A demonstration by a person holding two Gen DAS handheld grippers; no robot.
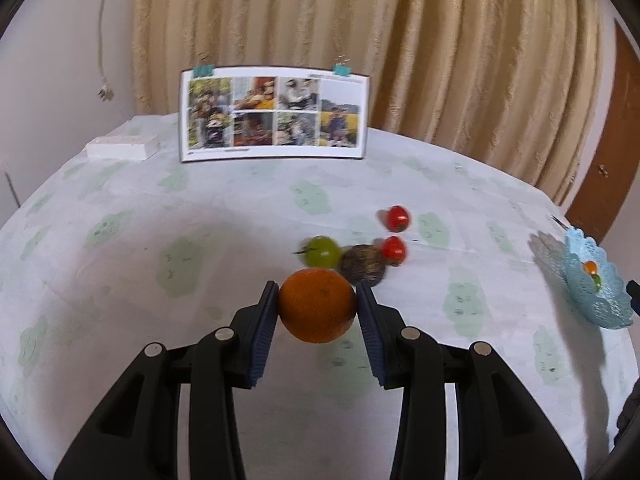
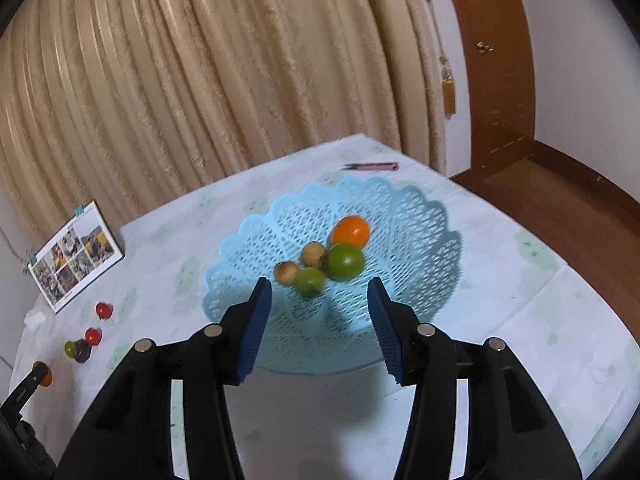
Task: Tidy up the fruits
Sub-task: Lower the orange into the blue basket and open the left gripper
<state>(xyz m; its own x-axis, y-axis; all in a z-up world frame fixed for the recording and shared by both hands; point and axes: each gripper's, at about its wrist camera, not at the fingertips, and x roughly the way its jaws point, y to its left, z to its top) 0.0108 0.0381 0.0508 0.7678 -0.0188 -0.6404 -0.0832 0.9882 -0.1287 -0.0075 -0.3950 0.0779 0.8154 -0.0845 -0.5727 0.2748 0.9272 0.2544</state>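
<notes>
**Left wrist view: the orange is held, the basket lies far to the right**

Left wrist view shows the left gripper [image 1: 317, 307] closed on the orange [image 1: 317, 305], both blue pads pressing its sides. The orange looks raised a little above the tablecloth [image 1: 120, 280], though I cannot tell this for sure. It is round, so it has no long axis to care about.

The relation that matters is the direction to the blue basket [image 1: 596, 292]. From the left gripper it lies well apart, at the right edge of the view. I judge the coming move is a carry to the right, across the table.

Just beyond the orange wait a green fruit [image 1: 321, 251], a dark round fruit [image 1: 363, 265] and two red fruits [image 1: 394, 249] [image 1: 397, 218], all still on the cloth.

The right gripper [image 2: 320, 292] hangs wide and holds nothing, just over the near rim of the basket [image 2: 420, 208]. It is much nearer to the basket than the left one. Inside already lie several fruits, among them an orange-coloured fruit [image 2: 351, 230]. The right gripper may be in the way of the drop.
</notes>
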